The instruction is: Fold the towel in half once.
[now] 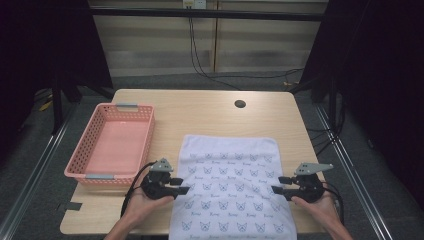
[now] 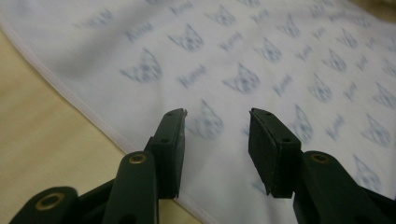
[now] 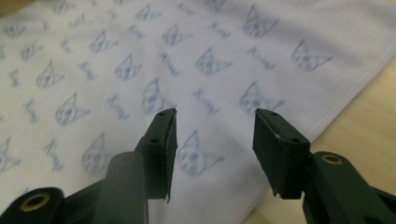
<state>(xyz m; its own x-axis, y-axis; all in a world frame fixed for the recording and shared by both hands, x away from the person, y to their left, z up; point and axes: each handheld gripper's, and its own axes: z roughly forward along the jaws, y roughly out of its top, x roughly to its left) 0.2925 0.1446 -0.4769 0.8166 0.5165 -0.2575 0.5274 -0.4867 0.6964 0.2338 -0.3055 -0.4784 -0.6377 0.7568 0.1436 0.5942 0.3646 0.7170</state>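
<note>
Both the left gripper (image 1: 183,186) and right gripper (image 1: 278,185) hover with jaws released over the towel (image 1: 232,170)

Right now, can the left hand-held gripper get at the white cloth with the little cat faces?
Probably yes. The left hand-held gripper hangs just above the edge of the white cat-print cloth, jaws open, with nothing between them and the fabric.
</note>
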